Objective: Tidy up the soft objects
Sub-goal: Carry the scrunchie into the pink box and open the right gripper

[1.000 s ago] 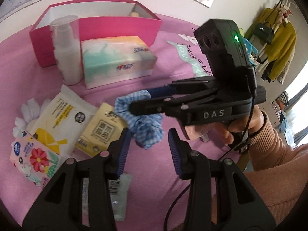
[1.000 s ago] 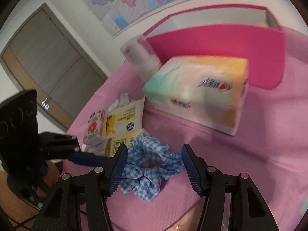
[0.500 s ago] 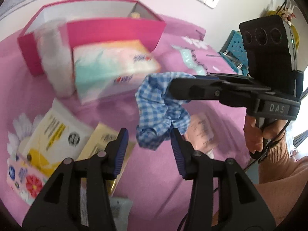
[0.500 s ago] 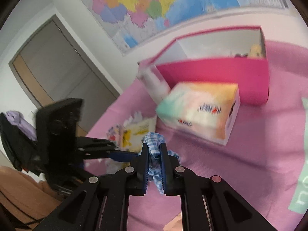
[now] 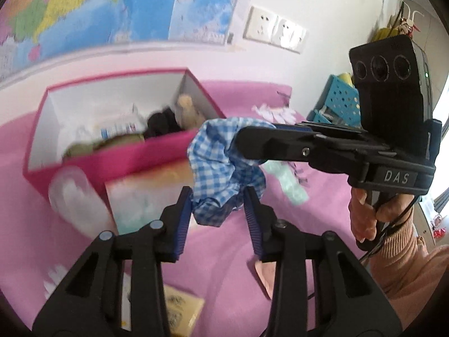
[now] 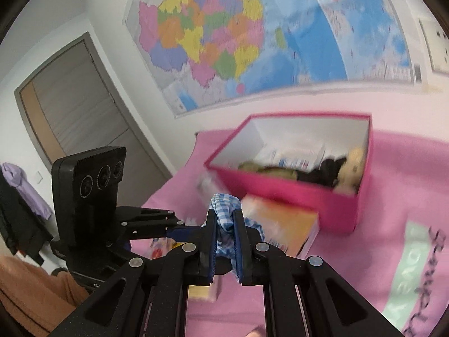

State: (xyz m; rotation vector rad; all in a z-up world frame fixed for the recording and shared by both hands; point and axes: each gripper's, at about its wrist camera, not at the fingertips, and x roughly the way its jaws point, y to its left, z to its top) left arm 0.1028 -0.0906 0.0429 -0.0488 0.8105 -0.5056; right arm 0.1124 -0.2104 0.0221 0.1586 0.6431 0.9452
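Note:
My right gripper (image 6: 224, 219) is shut on a blue-and-white checked scrunchie (image 6: 224, 210) and holds it in the air above the pink cloth. In the left wrist view the right gripper (image 5: 244, 137) comes in from the right with the scrunchie (image 5: 224, 168) hanging from its tip. My left gripper (image 5: 217, 199) is open and empty, its fingers either side of the scrunchie's lower edge. The open pink box (image 5: 118, 157) stands behind, holding soft things, one black and one tan. It also shows in the right wrist view (image 6: 294, 196).
A pastel tissue box (image 5: 146, 193) and a clear bottle (image 5: 75, 199) stand in front of the pink box. Small tissue packs (image 5: 179, 306) lie near the left gripper. The tissue box also shows in the right wrist view (image 6: 280, 224). A wall map hangs behind.
The right gripper closed on the scrunchie, lifted it off the cloth and carried it up toward the pink box. The left gripper rose and tilted up with it.

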